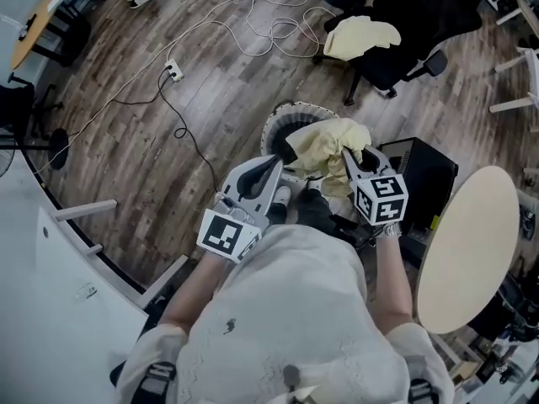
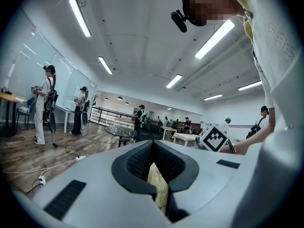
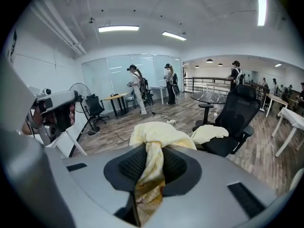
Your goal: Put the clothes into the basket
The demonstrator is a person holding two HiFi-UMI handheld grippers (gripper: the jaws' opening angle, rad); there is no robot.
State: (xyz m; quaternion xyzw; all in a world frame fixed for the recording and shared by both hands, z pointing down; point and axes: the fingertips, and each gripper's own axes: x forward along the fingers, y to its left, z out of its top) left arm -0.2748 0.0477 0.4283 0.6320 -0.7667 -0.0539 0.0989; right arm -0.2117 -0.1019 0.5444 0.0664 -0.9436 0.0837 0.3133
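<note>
A: Where is the cloth held just now?

B: The pale yellow garment (image 1: 324, 141) is gripped from both sides. A thin fold is pinched in the closed left claw (image 2: 156, 175), and a thicker twist is clamped in the closed right claw (image 3: 149, 167). It is bunched between them just above the round basket (image 1: 271, 126) on the floor. Whether any of it already touches the rim cannot be told.

A: How is the lowering best done?

B: The bundle should be centred over the dark opening before anything is let go, so that no part is left draped on the rim. The right claw is tilted downward while the left is held level, so the cloth is probably best fed in from the right side first, with the left brought down after it.

A: And the release?

B: It is best delayed until the bulk lies inside the wall. If one side is dropped early, a hanging tail could be caught on the rim or spilled to the floor.

A: Is anything else left to be done?

B: A second pale garment (image 1: 362, 34) is seen on the black chair (image 1: 396, 61), well apart from the basket. It is judged to be next.
</note>
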